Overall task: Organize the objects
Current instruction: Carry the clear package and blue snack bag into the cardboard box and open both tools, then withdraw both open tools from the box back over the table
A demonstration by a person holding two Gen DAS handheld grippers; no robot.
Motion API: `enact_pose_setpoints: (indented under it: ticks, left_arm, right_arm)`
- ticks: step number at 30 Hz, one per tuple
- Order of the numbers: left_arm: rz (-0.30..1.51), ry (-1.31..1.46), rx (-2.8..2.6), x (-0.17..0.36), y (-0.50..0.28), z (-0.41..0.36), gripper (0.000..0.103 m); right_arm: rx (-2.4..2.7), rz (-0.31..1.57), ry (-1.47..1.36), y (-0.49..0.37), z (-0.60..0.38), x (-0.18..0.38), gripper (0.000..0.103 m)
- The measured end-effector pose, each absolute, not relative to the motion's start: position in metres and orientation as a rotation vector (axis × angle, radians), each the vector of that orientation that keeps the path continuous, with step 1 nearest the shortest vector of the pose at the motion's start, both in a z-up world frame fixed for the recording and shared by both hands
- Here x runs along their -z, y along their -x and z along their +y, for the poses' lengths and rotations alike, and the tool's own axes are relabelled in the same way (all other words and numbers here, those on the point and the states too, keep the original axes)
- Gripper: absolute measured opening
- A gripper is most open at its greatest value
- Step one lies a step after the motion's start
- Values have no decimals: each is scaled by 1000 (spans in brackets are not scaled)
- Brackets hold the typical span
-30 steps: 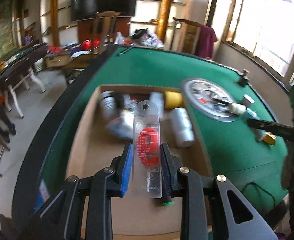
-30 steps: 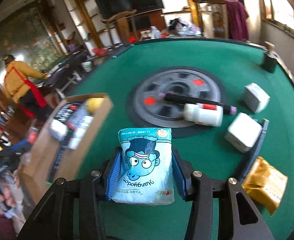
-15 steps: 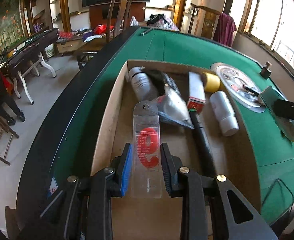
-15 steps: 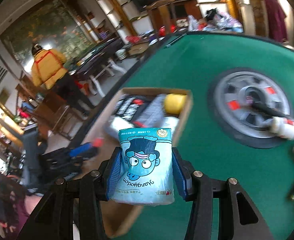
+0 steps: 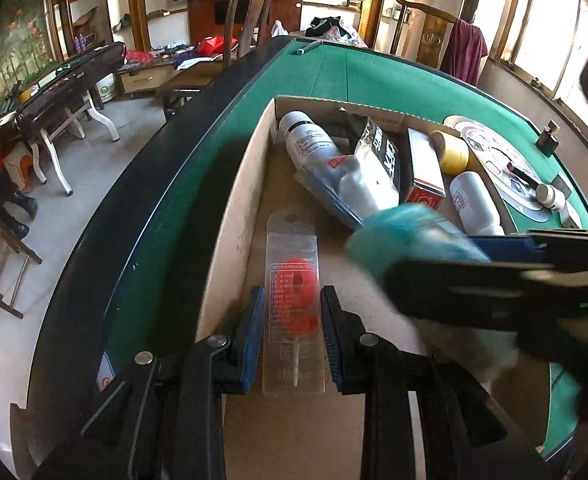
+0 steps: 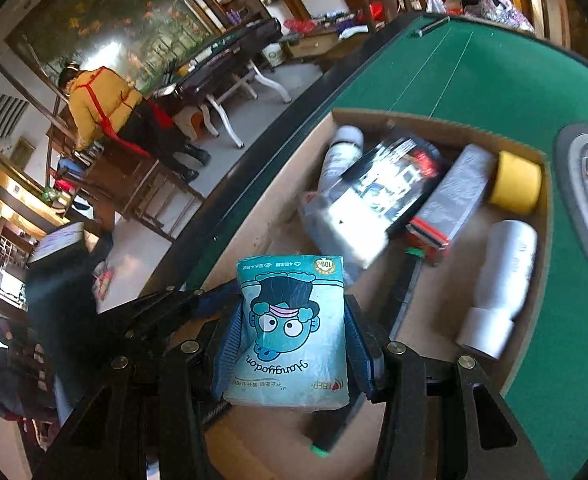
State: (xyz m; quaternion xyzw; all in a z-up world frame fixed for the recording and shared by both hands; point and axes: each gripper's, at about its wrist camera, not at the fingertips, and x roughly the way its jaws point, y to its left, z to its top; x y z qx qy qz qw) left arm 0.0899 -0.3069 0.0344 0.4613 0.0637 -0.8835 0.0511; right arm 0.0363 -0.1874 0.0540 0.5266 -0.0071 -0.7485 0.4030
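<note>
Cardboard box [image 5: 233, 216] sits below both my claws: left claw [image 5: 292, 340] pinches the clear blister pack [image 5: 292, 280], right claw [image 6: 289, 344] clamps the teal tissue packet [image 6: 289, 328]. Next, I'd lower and release.

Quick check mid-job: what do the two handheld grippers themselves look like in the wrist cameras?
Both match: the left gripper and right gripper have matte black angular linkage arms joined by round silver pivot bolts, with blue ribbed pads lining the fingers. No cables, markings or sleeves are visible.
</note>
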Motion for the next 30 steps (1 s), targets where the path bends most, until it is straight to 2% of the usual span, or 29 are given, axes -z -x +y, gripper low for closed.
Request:
enact_pose_setpoints:
  ticks: [7, 10, 13, 14, 18, 20, 23, 26, 30]
  left_arm:
    - [198, -1369, 2707, -36, -94, -308, 29]
    - [183, -1362, 2726, -40, -97, -304, 42]
    - [129, -1356, 2722, -45, -102, -299, 49]
    - [114, -1346, 2723, -48, -106, -297, 58]
    - [115, -1310, 2753, -62, -117, -296, 74]
    - [97, -1291, 2762, -69, -124, -296, 79]
    - [107, -1267, 2775, -78, -134, -302, 81]
    - [159, -1241, 2779, -89, -147, -311, 82]
    - [250, -1199, 2804, -106, -161, -316, 86]
  right_arm:
    - [1920, 30, -1357, -26, -199, -40, 53]
    - [1931, 54, -1359, -23, -203, -38, 54]
    - [1945, 71, -1358, -20, -206, -38, 55]
    - [1948, 74, -1359, -19, -207, -38, 55]
    - [1956, 87, -1358, -16, -211, -39, 57]
    - [1959, 88, -1362, -17, -211, -38, 61]
    - [1975, 71, -1360, -17, -208, -39, 69]
    - [2000, 66, -1329, -19, -203, -46, 71]
    - [2041, 60, -1251, -29, -187, -68, 83]
